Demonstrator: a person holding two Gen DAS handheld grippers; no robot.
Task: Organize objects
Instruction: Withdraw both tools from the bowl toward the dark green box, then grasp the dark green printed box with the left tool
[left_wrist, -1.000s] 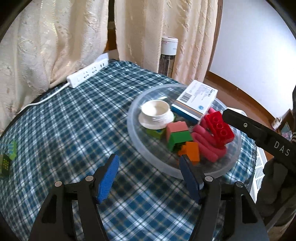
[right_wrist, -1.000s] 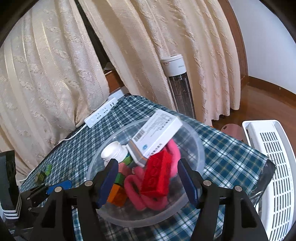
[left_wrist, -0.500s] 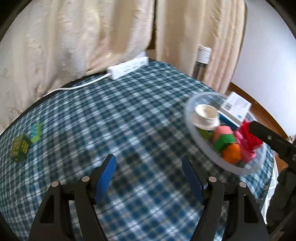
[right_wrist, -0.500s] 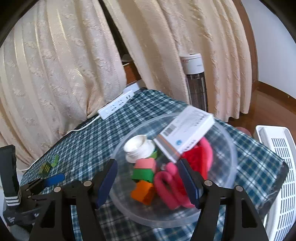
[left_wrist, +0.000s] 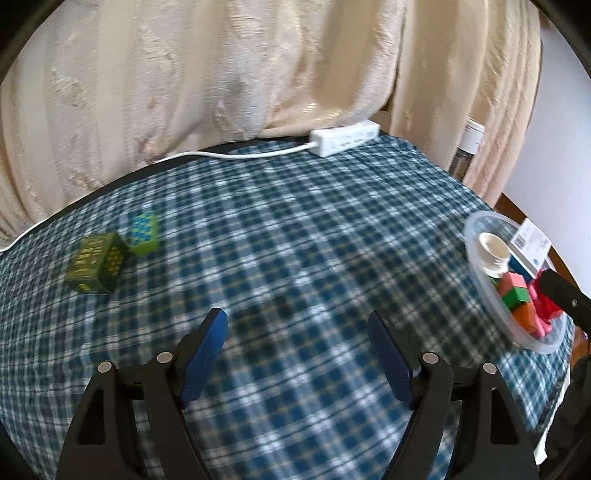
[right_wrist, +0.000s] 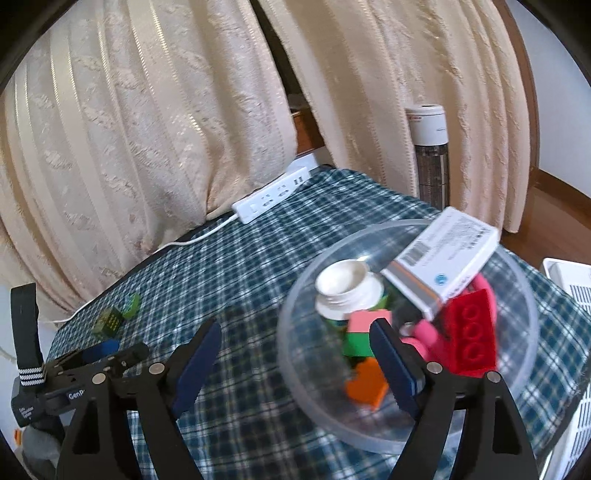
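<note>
Both empty right now: left gripper (left_wrist: 297, 334) and right gripper (right_wrist: 295, 345), jaws spread wide, just been opening, nothing between them. Still loose on the plaid-cloth surface (left_wrist: 295, 229): dark green printed cube box (left_wrist: 96, 263) and small bright green block (left_wrist: 144, 229), touching, at middle left of the left view. Clear round plastic bowl (right_wrist: 295, 354) at lower right of the right view, already full of bricks plus a white barcoded carton (right_wrist: 441, 258). Probably best to straddle one box squarely, close gently, then carry bowlward. Readable: just "GenR" on the left tool in the right view; carton print too small.

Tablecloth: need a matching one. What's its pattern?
Blue-and-white plaid tablecloth, clearest in the left wrist view.
</note>
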